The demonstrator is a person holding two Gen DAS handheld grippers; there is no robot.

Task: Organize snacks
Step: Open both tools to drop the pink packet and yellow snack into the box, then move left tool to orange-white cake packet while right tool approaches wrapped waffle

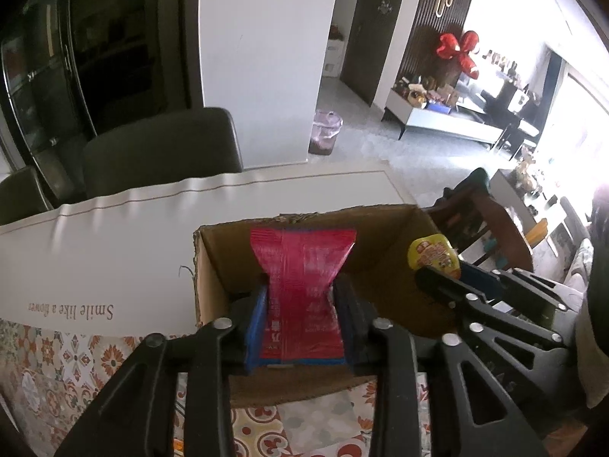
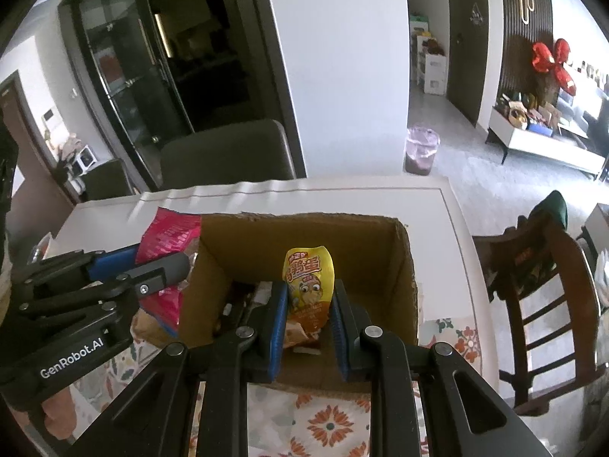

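Over the box: I hold both snacks above the cardboard box (image 2: 403, 266) on the worktop (image 1: 114, 236).
Left gripper (image 1: 300, 327): squeezes my red snack bag (image 1: 300, 278).
Right gripper (image 2: 308, 323): squeezes my yellow snack pack (image 2: 309, 285).

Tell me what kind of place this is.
Most likely a home's dining and living area: a dining table with chairs, a glass-door cabinet, and a low TV console across the open room.

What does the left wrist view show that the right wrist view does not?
Only the left wrist view shows the "Smile like a flower" lettering on the table cover. Only the right wrist view shows small items on the box floor. Both show the cardboard box, the left gripper clamping a red packet, and the right gripper holding a yellow packet.
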